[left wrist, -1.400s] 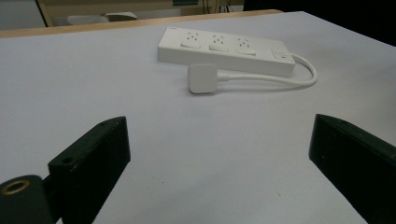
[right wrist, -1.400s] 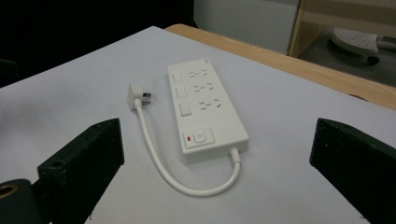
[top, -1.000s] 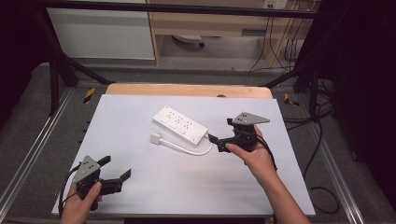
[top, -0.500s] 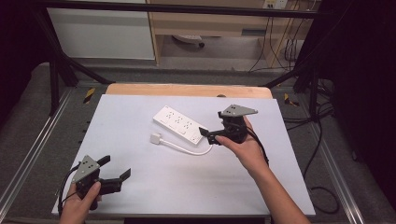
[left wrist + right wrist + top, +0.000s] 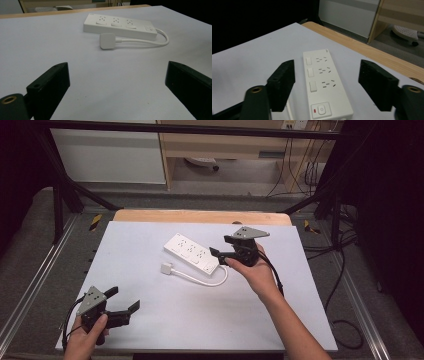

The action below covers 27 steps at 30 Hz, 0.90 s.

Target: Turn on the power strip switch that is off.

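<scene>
Our right gripper has its two fingers apart, one on each side of the switch end of the white power strip. The fingers have just been closing in, but there is a gap on both sides, so they do not press on the strip yet. The strip lies between them, flat on the tabletop. We think we hold the gripper low and level like this so the fingers can slide along the strip's long sides and squeeze it.

The power strip sits near the middle of the tabletop, a bit toward the far edge. Its white cord loops out of the switch end and curls back toward us. The flat white plug lies on the tabletop just beside the strip's long side, on our side of it. It is not plugged into anything.

Our left gripper waits near the near left corner of the tabletop, well apart from the strip. Its fingers are wide apart and hold nothing. It points toward the plug, so we think it is ready to help with it.
</scene>
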{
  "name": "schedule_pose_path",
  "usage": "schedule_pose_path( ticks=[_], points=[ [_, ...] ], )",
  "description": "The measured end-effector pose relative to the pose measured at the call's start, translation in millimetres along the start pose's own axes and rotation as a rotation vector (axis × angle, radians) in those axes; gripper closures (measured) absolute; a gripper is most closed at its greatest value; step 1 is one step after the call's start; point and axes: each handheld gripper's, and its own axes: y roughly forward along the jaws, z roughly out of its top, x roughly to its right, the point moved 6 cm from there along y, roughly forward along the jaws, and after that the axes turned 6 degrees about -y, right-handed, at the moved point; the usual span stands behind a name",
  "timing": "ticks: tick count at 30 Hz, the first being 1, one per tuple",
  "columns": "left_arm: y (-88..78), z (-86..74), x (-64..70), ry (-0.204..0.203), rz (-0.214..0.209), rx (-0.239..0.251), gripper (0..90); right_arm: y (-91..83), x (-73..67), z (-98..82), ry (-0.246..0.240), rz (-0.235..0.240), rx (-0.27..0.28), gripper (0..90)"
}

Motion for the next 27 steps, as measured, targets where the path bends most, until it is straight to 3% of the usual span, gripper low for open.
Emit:
schedule_pose_path(
  ticks=[9, 12, 14, 17, 21, 24, 27],
  points=[
    [-1.2, 1.5, -0.5, 0.0, 0.002, 0.009, 5.7, 17.3, 0.0, -4.7, -0.02, -0.026, -0.002, 59.9],
    [0.2, -0.4, -2.4, -0.041, -0.005, 0.006, 5.5, 22.8, -0.7, -4.3, -0.022, -0.015, -0.002, 69.0],
    [1.4, -1.7, -3.6, -0.027, 0.002, -0.006, 6.0, 26.8, 0.8, -3.1, -0.024, -0.015, 0.002, 74.5],
    [1.4, -1.0, -5.0, -0.041, 0.004, 0.001, 6.0, 35.4, 0.8, -3.2, -0.031, -0.005, -0.004, 79.8],
    [0.6, -1.2, -5.2, -0.026, 0.01, -0.004, 6.0, 44.5, -1.5, 0.9, -0.043, 0.001, -0.001, 85.7],
    [-0.7, -1.4, -5.6, -0.044, 0.005, 0.003, 5.7, 50.5, -4.9, 0.5, -0.041, 0.008, -0.008, 89.7],
    [-0.2, -0.8, -7.3, -0.038, 0.014, 0.002, 6.0, 55.0, -4.2, 0.2, -0.051, 0.008, -0.028, 90.0]
  ],
)
